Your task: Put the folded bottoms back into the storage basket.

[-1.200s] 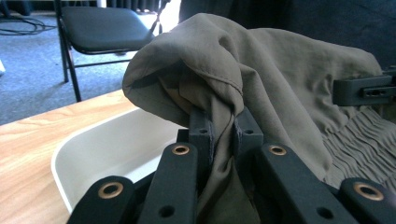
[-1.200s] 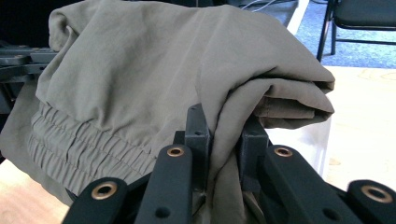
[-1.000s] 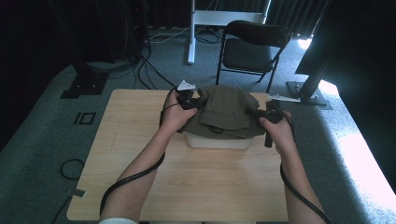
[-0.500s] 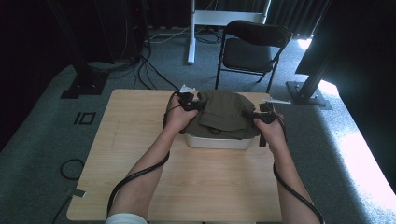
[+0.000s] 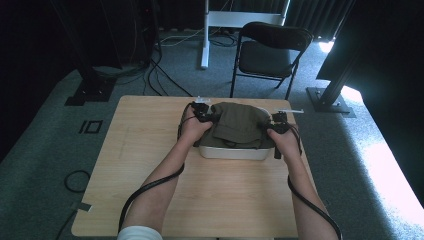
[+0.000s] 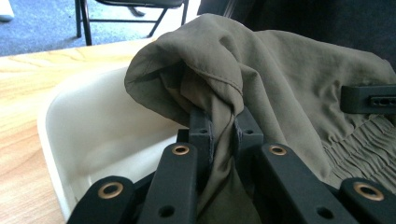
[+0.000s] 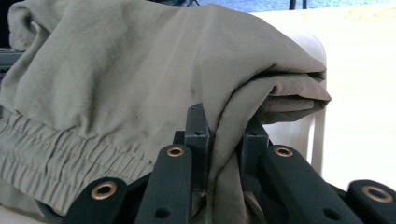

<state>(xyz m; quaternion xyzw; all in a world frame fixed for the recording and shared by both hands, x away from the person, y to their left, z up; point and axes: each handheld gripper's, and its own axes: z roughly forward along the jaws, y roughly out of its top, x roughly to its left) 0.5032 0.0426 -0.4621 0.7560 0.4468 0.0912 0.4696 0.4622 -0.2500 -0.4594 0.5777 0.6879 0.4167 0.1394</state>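
Both grippers, left gripper (image 6: 219, 135) and right gripper (image 7: 224, 140), are clamped on bunched edges of the folded olive garment (image 5: 239, 126), one at each end. On the wooden table (image 5: 150, 165), it sits over the white tub (image 5: 235, 152), far-centre. Lowering looks nearly finished; letting go is left.

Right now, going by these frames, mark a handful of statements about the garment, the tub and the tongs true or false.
1. Both tongs grip the olive garment. True: left tongs, right tongs.
2. The garment lies flat on the bare table. False: it sits over the white tub.
3. The tub is blue. False: white.
4. A folding chair stands beyond the table. True.
5. The garment has an elastic gathered band. True.
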